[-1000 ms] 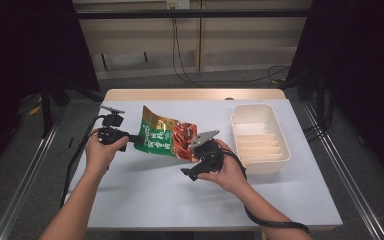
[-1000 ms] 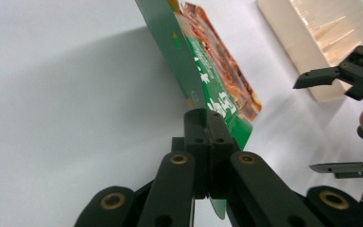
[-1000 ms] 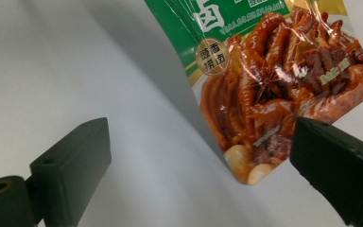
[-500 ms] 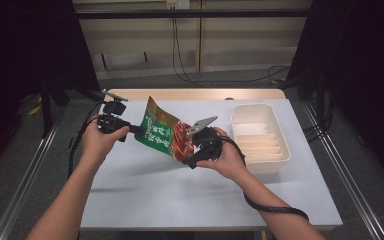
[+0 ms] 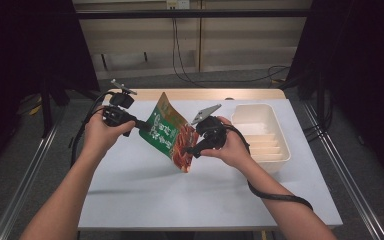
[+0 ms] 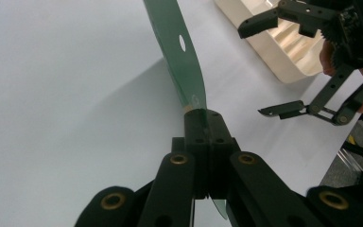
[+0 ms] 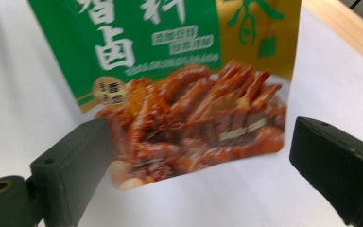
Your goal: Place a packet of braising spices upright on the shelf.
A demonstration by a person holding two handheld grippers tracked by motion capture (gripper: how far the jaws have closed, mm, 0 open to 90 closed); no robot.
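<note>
Pouch (image 5: 169, 134) is held off the table (image 5: 145, 195), tilted, green top edge toward the far side, red food print at the low end.

Left gripper (image 5: 142, 125): jaws are pressed together on the pouch's green edge. In the left gripper view the edge (image 6: 182, 66) is seen clamped right at the jaw tips, with the film rising edge-on from them; a small hang hole is visible in it. Left hand (image 5: 100, 135) is wrapped around the gripper body, cable trailing off the table's left edge.

Right gripper (image 5: 192, 150): jaws are spread wide, nothing pinched. In the right gripper view the pouch's lower printed end (image 7: 194, 118) is seen between the two jaws; the left jaw looks just beside or overlapping the pouch's lower left corner, the right jaw stands clear of it. Contact at the left jaw cannot be told. In the left gripper view the right gripper (image 6: 283, 61) is seen farther off, jaws apart. Right hand (image 5: 230, 147) is around the gripper body, near the tray.

Tray (image 5: 272, 112): cream, ribbed floor, set on the table's right half, just right of the right hand. Pouch is apart from it.

Pouch shadow is cast on the table below it, so no contact with the surface is seen.
</note>
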